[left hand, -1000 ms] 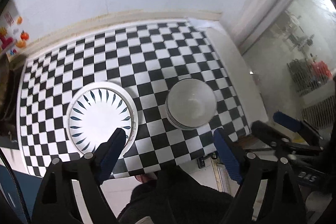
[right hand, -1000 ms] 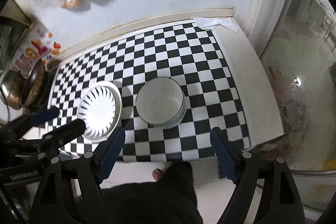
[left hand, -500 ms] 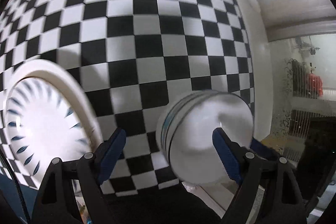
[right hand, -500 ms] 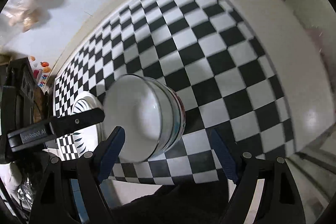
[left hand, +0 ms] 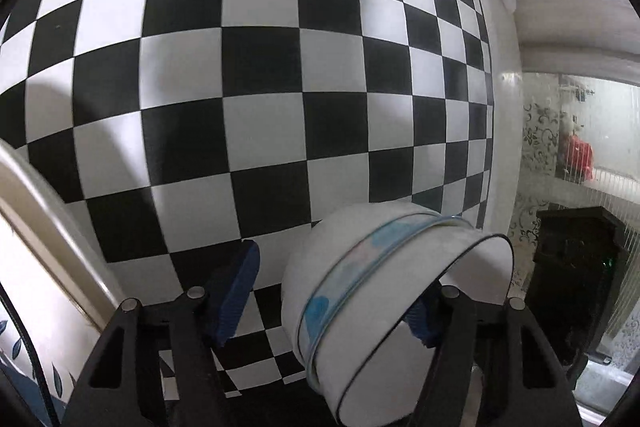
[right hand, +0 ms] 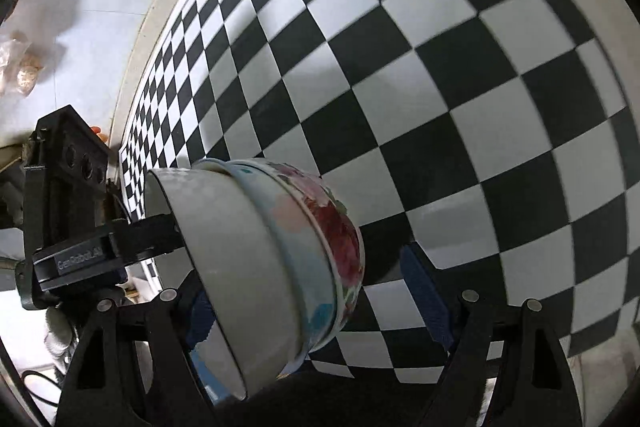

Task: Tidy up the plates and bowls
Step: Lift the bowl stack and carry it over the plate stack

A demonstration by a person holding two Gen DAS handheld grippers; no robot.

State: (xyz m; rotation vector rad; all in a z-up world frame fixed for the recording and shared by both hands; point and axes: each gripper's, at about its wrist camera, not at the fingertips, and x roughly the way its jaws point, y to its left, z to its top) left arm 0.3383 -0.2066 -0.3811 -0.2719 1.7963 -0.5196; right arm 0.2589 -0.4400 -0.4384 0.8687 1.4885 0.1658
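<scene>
A stack of nested white ceramic bowls [left hand: 360, 307] sits on the black-and-white chequered counter [left hand: 260, 75], near its front edge. The lower bowls carry a pale blue band and, on the side seen from the right wrist view, a red and pink flower pattern [right hand: 332, 227].

The left gripper [left hand: 332, 303] straddles the left wall of the stack: its left blue pad [left hand: 236, 295] stands outside on the counter side, apart from the bowls, and its right blue pad [left hand: 420, 319] is inside the top bowl, behind the rim. Its jaws are closing with the bowl wall between them; whether the inner pad touches yet cannot be told.

The right gripper [right hand: 320, 303] straddles the opposite, right wall. Its left blue pad [right hand: 200, 319] is inside the top bowl and largely hidden by the rim, while its right blue pad [right hand: 428, 295] stands clear of the flowered outer wall with a gap. Its jaws stand wide and grasp nothing.

At the far left of the left wrist view lies the broad rim of a white plate with dark blue leaf marks [left hand: 36, 211], beside the bowls but apart from them.
</scene>
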